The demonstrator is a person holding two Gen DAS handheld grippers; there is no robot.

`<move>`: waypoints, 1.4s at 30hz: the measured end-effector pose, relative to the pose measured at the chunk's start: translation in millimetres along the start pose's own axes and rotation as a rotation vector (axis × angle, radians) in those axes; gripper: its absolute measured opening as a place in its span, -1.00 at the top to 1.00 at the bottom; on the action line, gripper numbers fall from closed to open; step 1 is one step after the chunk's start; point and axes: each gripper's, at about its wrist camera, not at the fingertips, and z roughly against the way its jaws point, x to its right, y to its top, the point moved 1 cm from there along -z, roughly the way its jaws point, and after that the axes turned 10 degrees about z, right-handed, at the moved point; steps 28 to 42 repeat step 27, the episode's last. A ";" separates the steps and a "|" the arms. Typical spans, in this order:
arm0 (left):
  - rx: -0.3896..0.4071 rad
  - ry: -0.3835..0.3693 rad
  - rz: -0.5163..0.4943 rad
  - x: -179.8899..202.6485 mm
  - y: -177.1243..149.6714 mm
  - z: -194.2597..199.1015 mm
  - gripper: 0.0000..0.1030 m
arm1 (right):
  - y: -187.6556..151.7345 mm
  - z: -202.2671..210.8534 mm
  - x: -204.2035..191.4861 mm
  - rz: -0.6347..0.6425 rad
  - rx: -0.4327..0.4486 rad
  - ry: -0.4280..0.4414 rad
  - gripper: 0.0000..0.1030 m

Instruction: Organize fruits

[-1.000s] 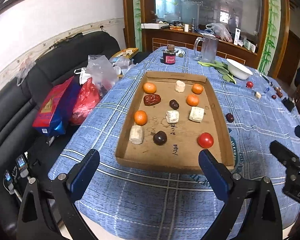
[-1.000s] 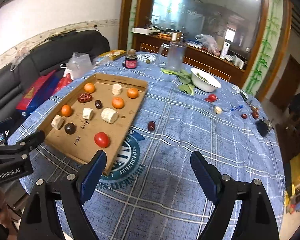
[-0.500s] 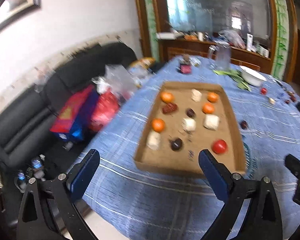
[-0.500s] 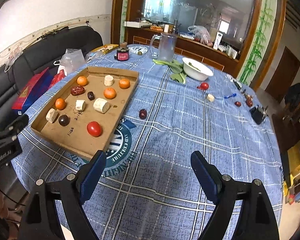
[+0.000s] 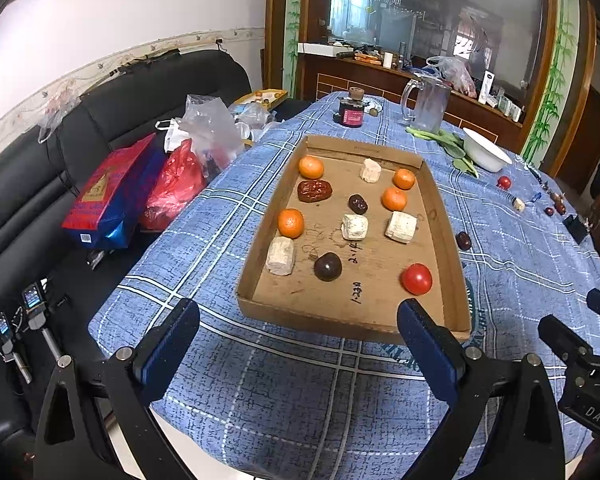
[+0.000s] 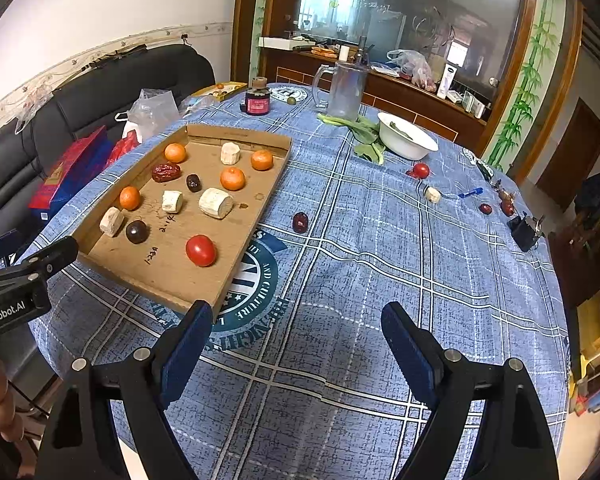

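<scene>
A shallow cardboard tray (image 5: 446,232) (image 6: 276,160) on the blue plaid tablecloth holds several small oranges (image 5: 290,223), white yam chunks (image 5: 355,227), a red date (image 5: 314,191), dark fruits (image 5: 327,266) and a red tomato (image 5: 416,278) (image 6: 201,251). A loose dark red date (image 6: 300,221) lies right of the tray. Another tomato (image 6: 421,170), a white chunk (image 6: 433,195) and small red fruits (image 6: 485,208) lie farther right. My left gripper (image 5: 298,332) is open and empty before the tray's near edge. My right gripper (image 6: 296,334) is open and empty over bare cloth.
A white bowl (image 6: 407,142) with greens, a glass jug (image 6: 346,90) and a dark jar (image 6: 257,101) stand at the table's far side. A black sofa (image 5: 40,184) with red and blue bags lies left. A black clip (image 6: 524,232) sits at the right edge.
Both grippers swung back and up, then came closer to the table again; the view is similar to one second ago. Nothing on the table moved. Both stay open.
</scene>
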 end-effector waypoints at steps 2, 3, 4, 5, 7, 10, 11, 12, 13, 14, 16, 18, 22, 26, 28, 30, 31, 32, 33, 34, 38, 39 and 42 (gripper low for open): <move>-0.001 -0.005 -0.004 1.0 0.4 -0.3 -0.93 | 0.2 -0.8 0.3 0.001 -0.001 -0.002 -0.74; -0.003 -0.006 -0.007 1.7 1.0 -0.5 -0.93 | 0.1 -1.4 0.5 0.001 -0.002 -0.003 -0.74; -0.005 -0.009 -0.010 2.5 1.2 -0.8 -0.93 | -0.2 -1.8 0.8 0.000 -0.003 -0.002 -0.73; -0.009 -0.012 -0.014 3.4 1.3 -1.5 -0.93 | 0.0 -2.0 1.1 -0.002 -0.004 -0.002 -0.73; -0.015 -0.025 -0.025 5.8 0.9 -2.4 -0.93 | -0.1 -2.5 1.7 -0.004 -0.007 -0.003 -0.73; 0.002 -0.034 -0.034 10.1 -1.7 0.0 -0.93 | -0.7 -3.1 2.8 -0.011 -0.009 -0.001 -0.73; 0.009 -0.033 -0.038 11.2 -2.2 0.9 -0.92 | -1.3 -3.2 3.0 -0.013 -0.011 0.001 -0.73; 0.012 -0.029 -0.043 12.8 -2.7 1.2 -0.92 | -1.6 -3.7 3.4 -0.015 -0.014 0.004 -0.73; 0.012 -0.028 -0.047 13.9 -2.9 1.2 -0.92 | -1.9 -4.2 3.8 -0.019 -0.017 0.005 -0.73; 0.009 -0.029 -0.050 14.5 -3.1 1.0 -0.93 | -2.0 -4.2 4.0 -0.020 -0.018 0.005 -0.73; 0.003 -0.035 -0.052 15.2 -3.3 1.1 -0.93 | -2.5 -3.9 4.4 -0.023 -0.018 0.006 -0.74; 0.004 -0.034 -0.056 16.3 -3.4 1.9 -0.92 | -3.0 -2.8 4.6 -0.024 -0.015 0.004 -0.74; 0.012 -0.033 -0.064 18.1 -4.1 4.7 -0.93 | -3.6 -2.0 4.8 -0.026 -0.015 0.004 -0.73; 0.015 -0.031 -0.064 17.8 -3.3 5.7 -0.93 | -3.6 -1.8 5.0 -0.026 -0.014 0.002 -0.73; 0.009 -0.029 -0.065 17.5 -3.1 5.0 -0.93 | -3.9 -1.6 5.0 -0.025 -0.014 0.001 -0.74; 0.009 -0.029 -0.065 17.5 -3.1 5.0 -0.93 | -3.9 -1.6 5.0 -0.025 -0.014 0.001 -0.74; 0.009 -0.029 -0.065 17.5 -3.1 5.0 -0.93 | -3.9 -1.6 5.0 -0.025 -0.014 0.001 -0.74; 0.009 -0.029 -0.065 17.5 -3.1 5.0 -0.93 | -3.9 -1.6 5.0 -0.025 -0.014 0.001 -0.74; 0.009 -0.029 -0.065 17.5 -3.1 5.0 -0.93 | -3.9 -1.6 5.0 -0.025 -0.014 0.001 -0.74; 0.009 -0.029 -0.065 17.5 -3.1 5.0 -0.93 | -3.9 -1.6 5.0 -0.025 -0.014 0.001 -0.74; 0.009 -0.029 -0.065 17.5 -3.1 5.0 -0.93 | -3.9 -1.6 5.0 -0.025 -0.014 0.001 -0.74; 0.009 -0.029 -0.065 17.5 -3.1 5.0 -0.93 | -3.9 -1.6 5.0 -0.025 -0.014 0.001 -0.74; 0.009 -0.029 -0.065 17.5 -3.1 5.0 -0.93 | -3.9 -1.6 5.0 -0.025 -0.014 0.001 -0.74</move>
